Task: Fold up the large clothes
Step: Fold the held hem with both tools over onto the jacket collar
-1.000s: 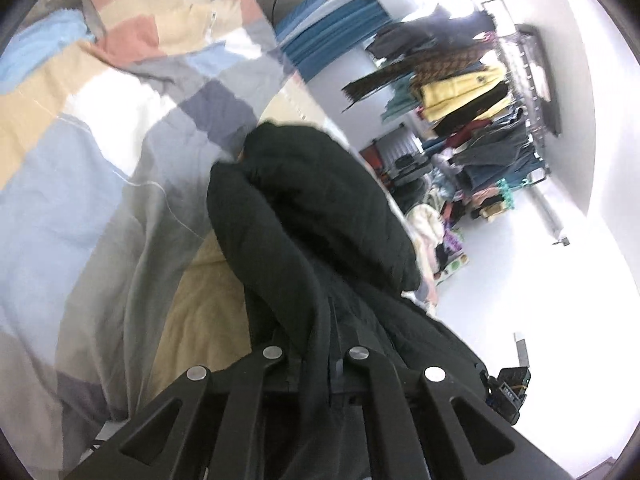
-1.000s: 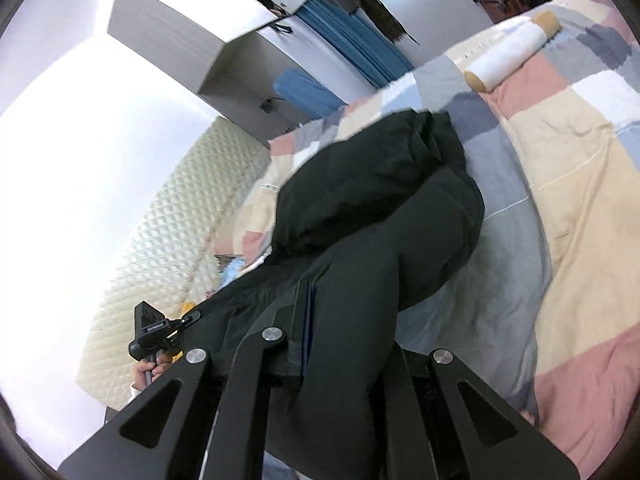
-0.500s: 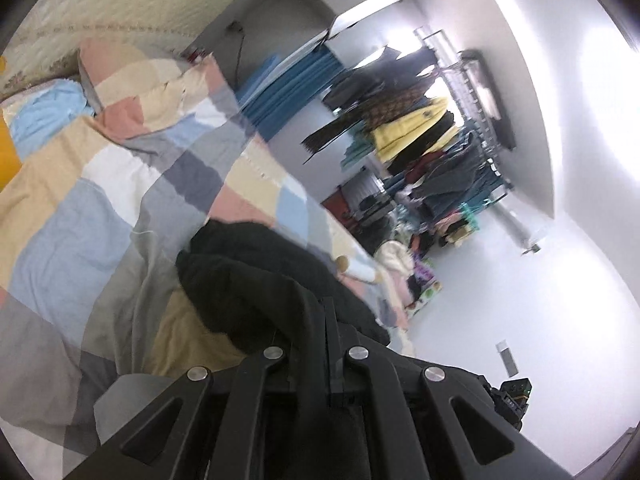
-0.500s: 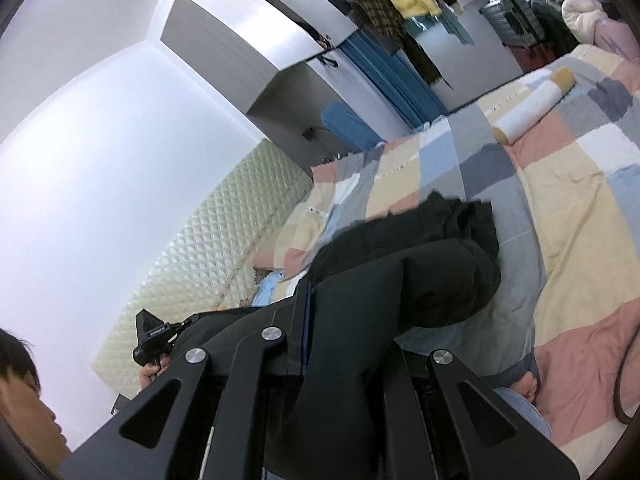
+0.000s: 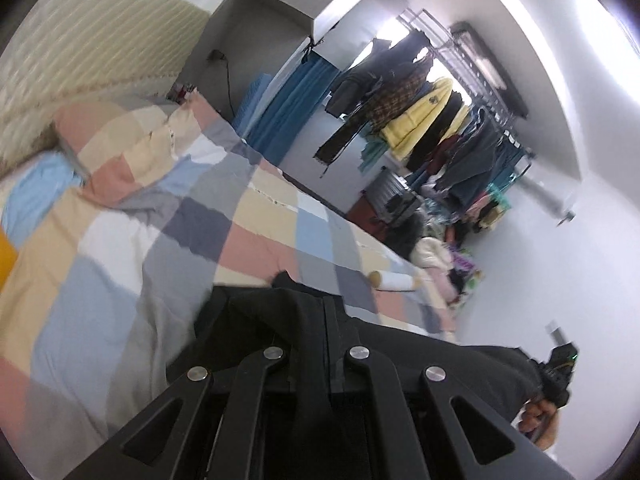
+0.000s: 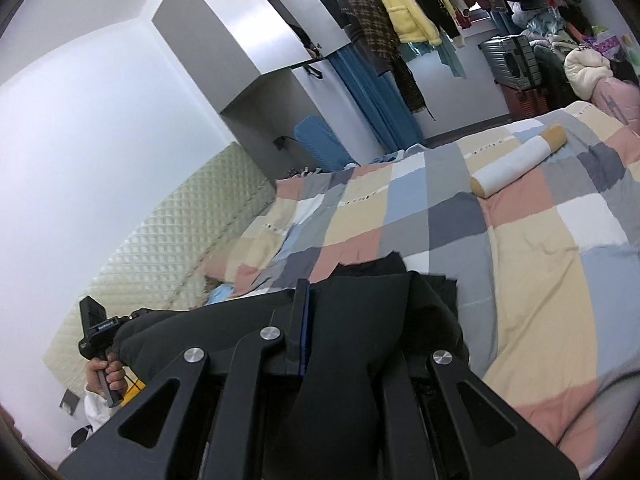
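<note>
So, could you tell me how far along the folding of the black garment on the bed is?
Early. Done: both grippers have hold of the black garment; the left gripper and right gripper are each shut on it. In hand: the cloth is bunched and draped over the jaws, its far part reaching toward the checked quilt. Left: spreading it flat and making every fold; no neat folded shape shows yet.

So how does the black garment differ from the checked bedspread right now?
The black garment is plain dark cloth, bunched and pinched in the right claw and the left claw. The checked bedspread is pastel patchwork, spread across the bed, ungripped. Both are soft fabric.
</note>
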